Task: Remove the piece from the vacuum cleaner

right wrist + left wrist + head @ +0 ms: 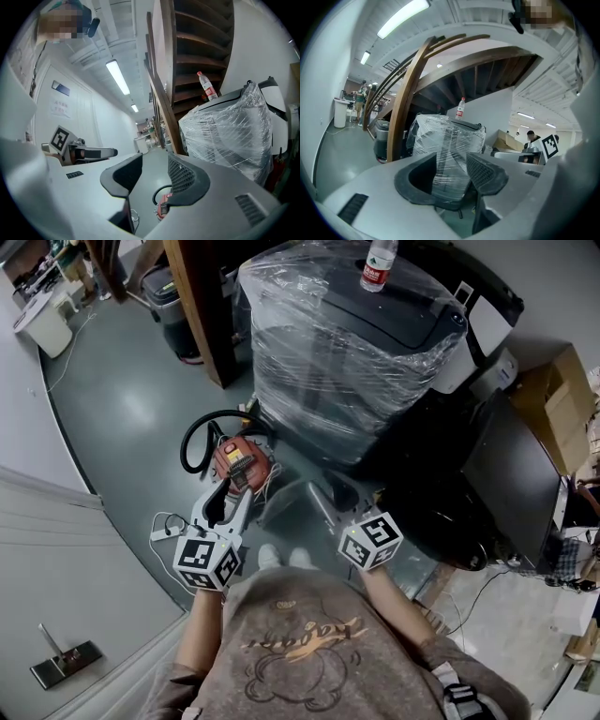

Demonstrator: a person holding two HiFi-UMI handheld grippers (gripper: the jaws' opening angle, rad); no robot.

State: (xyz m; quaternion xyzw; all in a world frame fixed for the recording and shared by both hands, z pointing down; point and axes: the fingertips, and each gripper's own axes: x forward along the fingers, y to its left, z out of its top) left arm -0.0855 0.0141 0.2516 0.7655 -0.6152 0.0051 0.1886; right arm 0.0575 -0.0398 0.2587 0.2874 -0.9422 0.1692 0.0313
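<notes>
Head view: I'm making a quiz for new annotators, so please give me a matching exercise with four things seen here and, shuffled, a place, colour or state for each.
Column one:
1. water bottle
2. vacuum cleaner
3. cardboard box
4. large machine

Column two:
a. wrapped in clear film
b. red, down on the floor
c. upright on top of the large machine
d. brown, at the view's right edge

Pairs: 1-c, 2-b, 3-d, 4-a
</notes>
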